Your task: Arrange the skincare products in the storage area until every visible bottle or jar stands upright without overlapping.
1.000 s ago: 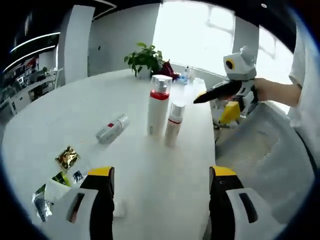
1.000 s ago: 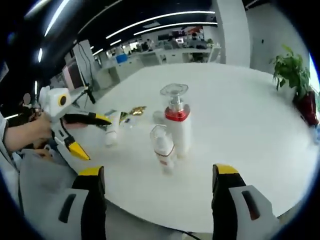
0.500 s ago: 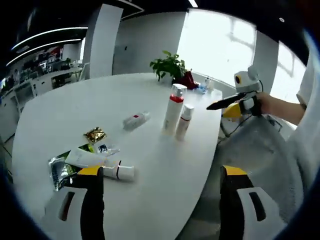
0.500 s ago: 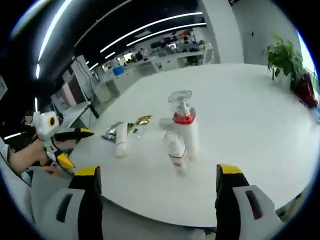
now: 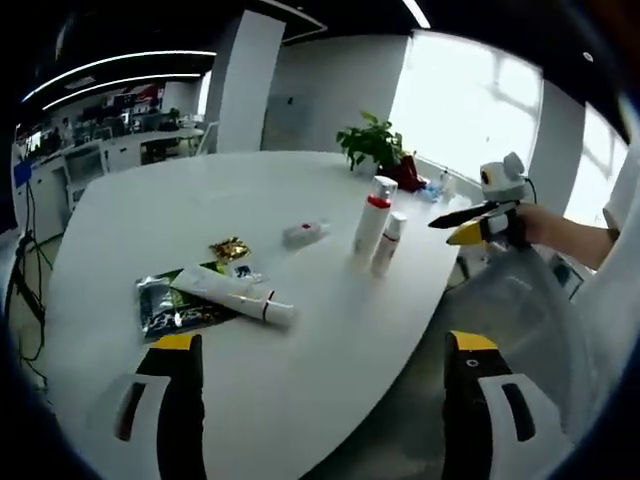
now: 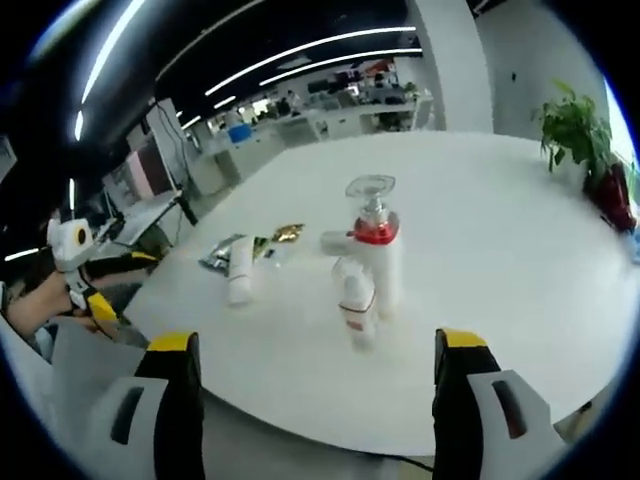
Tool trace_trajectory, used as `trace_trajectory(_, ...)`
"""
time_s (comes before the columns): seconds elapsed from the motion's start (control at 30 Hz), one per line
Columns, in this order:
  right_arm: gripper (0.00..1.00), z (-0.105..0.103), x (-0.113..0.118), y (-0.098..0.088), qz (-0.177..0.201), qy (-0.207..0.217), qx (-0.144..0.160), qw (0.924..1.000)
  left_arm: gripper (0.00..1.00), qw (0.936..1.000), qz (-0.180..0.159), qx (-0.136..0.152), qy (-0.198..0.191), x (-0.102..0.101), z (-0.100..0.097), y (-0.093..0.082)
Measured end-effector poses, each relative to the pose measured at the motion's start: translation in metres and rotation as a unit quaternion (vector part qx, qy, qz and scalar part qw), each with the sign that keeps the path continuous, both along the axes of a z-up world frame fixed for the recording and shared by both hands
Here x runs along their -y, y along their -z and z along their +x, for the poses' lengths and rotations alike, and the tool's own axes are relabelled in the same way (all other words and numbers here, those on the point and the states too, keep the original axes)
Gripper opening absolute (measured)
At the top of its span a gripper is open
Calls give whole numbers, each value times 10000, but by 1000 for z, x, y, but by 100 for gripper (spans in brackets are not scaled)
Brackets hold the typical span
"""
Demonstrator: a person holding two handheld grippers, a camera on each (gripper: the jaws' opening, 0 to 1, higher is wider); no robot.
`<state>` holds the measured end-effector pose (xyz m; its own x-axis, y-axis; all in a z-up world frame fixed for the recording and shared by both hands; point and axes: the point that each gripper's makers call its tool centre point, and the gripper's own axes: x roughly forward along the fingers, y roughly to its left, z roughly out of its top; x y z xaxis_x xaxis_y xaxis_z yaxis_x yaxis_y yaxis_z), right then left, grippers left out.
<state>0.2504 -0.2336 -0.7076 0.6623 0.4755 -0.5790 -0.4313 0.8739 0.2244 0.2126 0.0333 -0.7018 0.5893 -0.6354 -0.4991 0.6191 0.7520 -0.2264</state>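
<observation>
Bottles (image 5: 372, 215) stand upright (tube (image 5: 232, 296) lies flat) — both grippers (image 5: 318, 420) (image 6: 318, 420) gape, empty.

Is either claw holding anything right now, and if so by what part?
Nothing is held. The left claw and right claw are both open and empty, back from the white table.

Left tool (image 5: 318, 400) and right tool (image 6: 314, 395) both gape, holding nothing.

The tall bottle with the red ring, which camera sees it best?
The right gripper view: the tall bottle stands upright near the middle, large enough to show its clear cap and red ring, with a shorter bottle in front. In the left gripper view it is farther off and smaller.
</observation>
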Motion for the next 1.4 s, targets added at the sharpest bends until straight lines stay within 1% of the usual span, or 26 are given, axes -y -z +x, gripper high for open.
trace_trajectory(0.1,96,-3,-3,0,16,-120,-64,9999,96,9994,-93,-67,-315,-7,-4,2)
trace_trajectory(0.23,96,-5,-1,-1,-45,-250,-71,9997,99,9984,-165,-92,-542,-9,-8,1)
trace_trajectory(0.33,95,-8,-2,2,-65,-341,-130,9993,99,9974,-143,-121,-692,-10,-10,1)
trace_trajectory(0.43,94,-10,-5,3,-76,-413,-146,9990,99,9964,-35,-135,-836,-13,-12,2)
trace_trajectory(0.5,93,-11,-7,4,-172,-492,-112,9986,99,9948,-21,-95,-1016,-17,-9,-3)
trace_trajectory(0.57,93,-12,-8,5,-213,-548,-105,9982,99,9942,-145,-68,-1062,-14,-7,-9)
trace_trajectory(0.67,92,-14,-8,4,-187,-555,-95,9982,99,9947,-57,-32,-1029,-11,-7,-10)
trace_trajectory(0.7,92,-14,-8,4,-174,-555,-86,9983,99,9948,-14,-33,-1020,-7,-8,-11)
trace_trajectory(0.8,91,-14,-9,3,-170,-565,-57,9982,99,9945,-13,-58,-1044,-2,-10,-13)
trace_trajectory(0.93,88,-15,-8,5,-260,-588,-108,9979,99,9944,-1,-94,-1054,-3,-10,-11)
trace_trajectory(1.03,88,-16,-8,7,-311,-607,-133,9976,99,9929,-61,-158,-1179,-5,-8,-10)
trace_trajectory(1.13,89,-18,-8,10,-432,-637,-151,9969,98,9914,-45,-217,-1292,-8,-6,-8)
trace_trajectory(1.23,89,-17,-8,10,-507,-669,-123,9964,98,9903,54,-310,-1355,-8,-7,-5)
trace_trajectory(1.4,89,-19,-8,9,-474,-708,-115,9963,98,9892,201,-442,-1384,-5,-5,-1)
